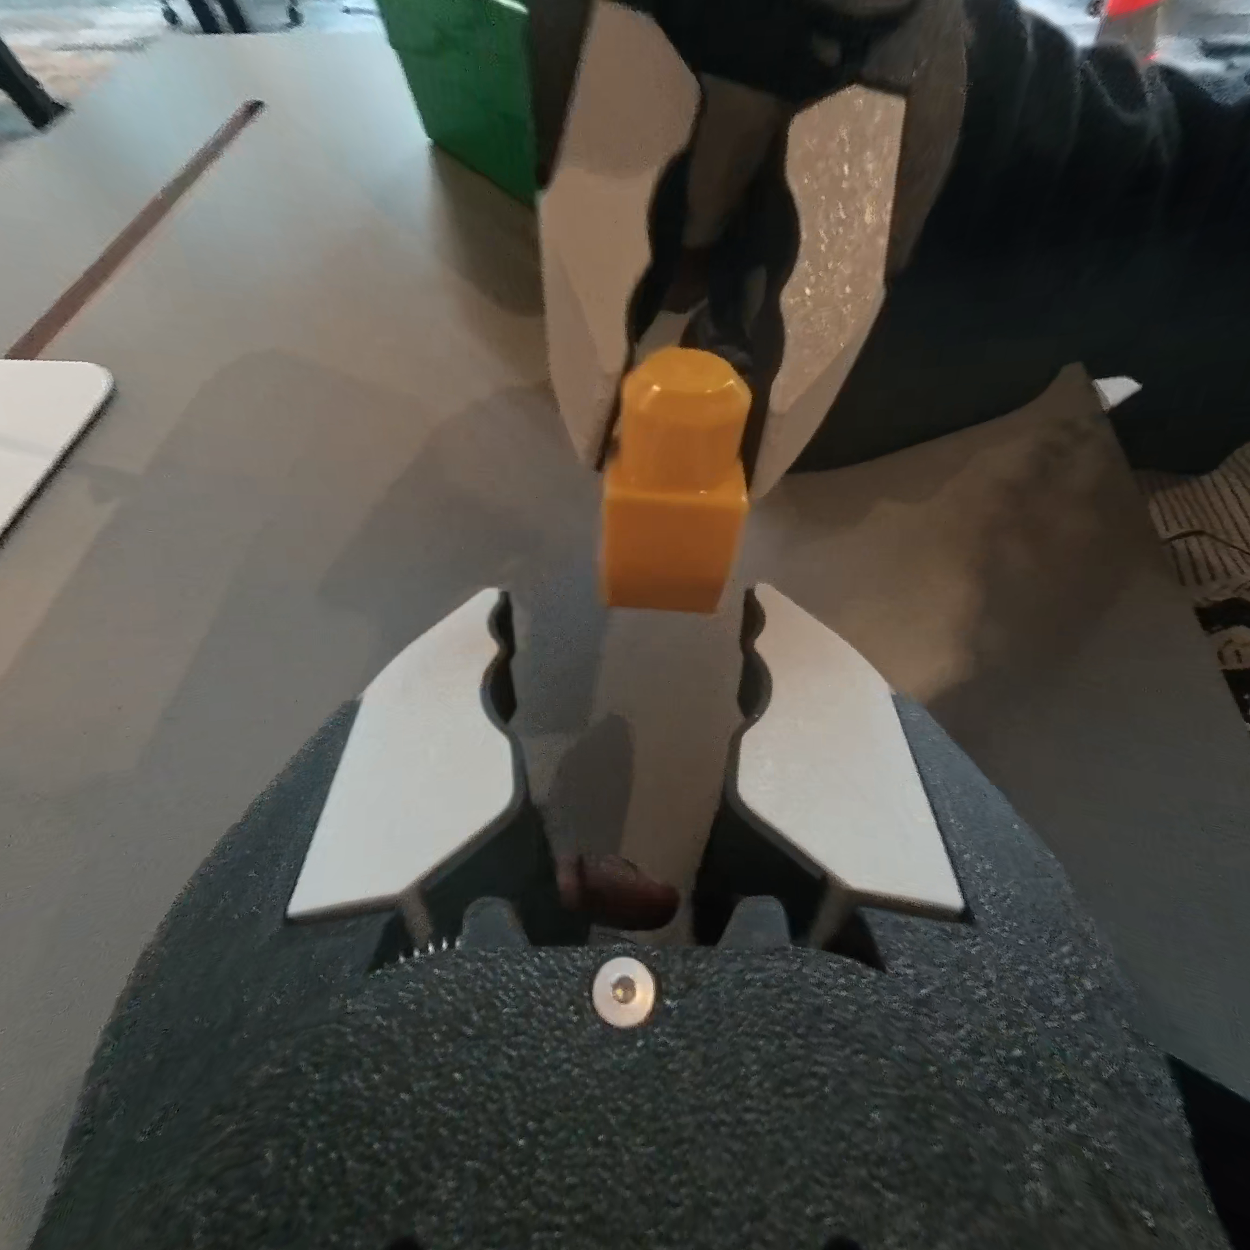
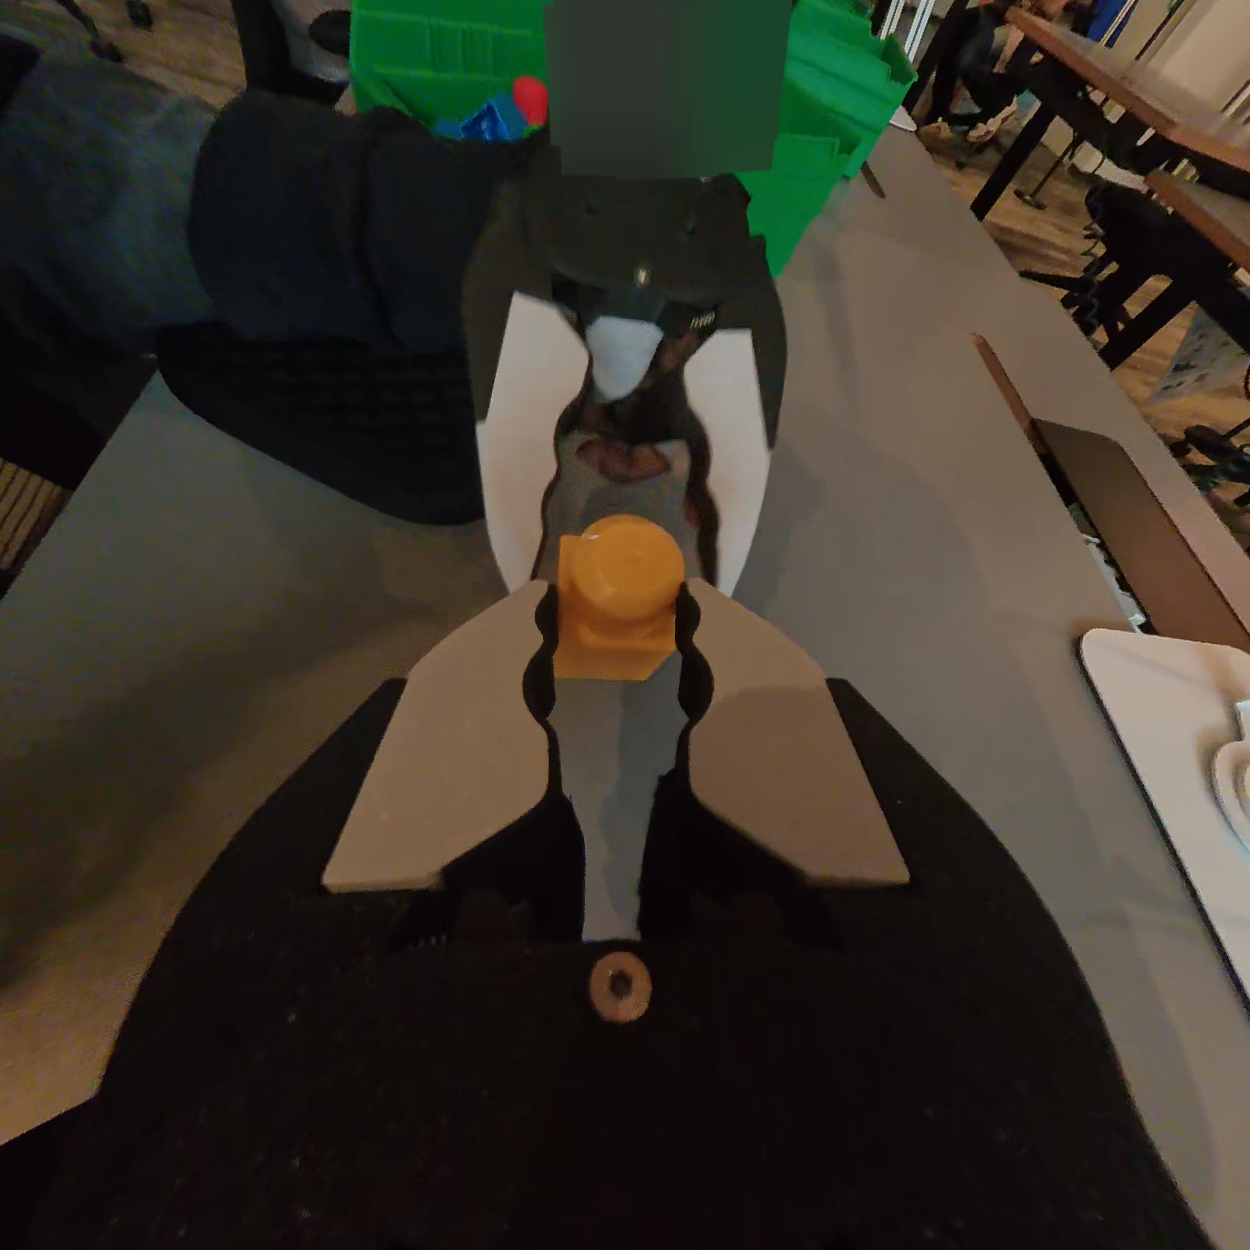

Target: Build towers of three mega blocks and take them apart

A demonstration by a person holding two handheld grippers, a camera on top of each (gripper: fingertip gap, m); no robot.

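A single orange mega block (image 2: 619,602) is held above the grey table (image 2: 203,676). My right gripper (image 2: 615,598) is shut on it, the fingertips pinching its sides just below the stud. In the left wrist view the same block (image 1: 676,521) hangs from the right gripper's fingers (image 1: 582,284), which come down from the top. My left gripper (image 1: 627,598) is open and empty, its tips level with the block's lower edge and on either side of it. It faces the right gripper, and its white fingers (image 2: 507,473) show behind the block.
A green bin (image 2: 433,61) with blue and red blocks (image 2: 504,111) stands at the table's far end, also in the left wrist view (image 1: 473,88). A white tray (image 2: 1163,757) and a dark pad (image 2: 1116,500) lie at the right edge. A black sleeve (image 2: 325,304) rests on the table. Only a small space, under 4 cm, lies between the two pairs of fingers.
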